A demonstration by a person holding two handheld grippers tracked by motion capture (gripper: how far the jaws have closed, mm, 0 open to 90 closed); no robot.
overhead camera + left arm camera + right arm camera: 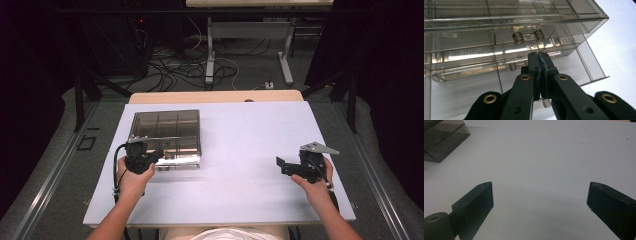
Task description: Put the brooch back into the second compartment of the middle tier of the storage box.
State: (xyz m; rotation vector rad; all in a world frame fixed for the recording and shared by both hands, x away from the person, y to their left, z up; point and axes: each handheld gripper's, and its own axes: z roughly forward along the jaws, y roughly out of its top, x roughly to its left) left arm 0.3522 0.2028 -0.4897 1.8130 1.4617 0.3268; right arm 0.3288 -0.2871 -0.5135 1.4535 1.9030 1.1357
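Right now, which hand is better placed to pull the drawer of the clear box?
Left. Its claw is shut at the drawer front of the box; the right claw is open over bare table.

Readable text: none in any view.
Clear drawer box (pixel 165 131): smoke-tinted plastic, no label, brand or number legible on it.
White tabletop (pixel 240 145): plain surface, no print or sign.
Left claw (pixel 539 58): black parts and brass rivets, no marking that can be read.
Right claw (pixel 540 197): black pads, no lettering.
Background: one small red light in the dark behind the tabletop, too small to read as a sign.
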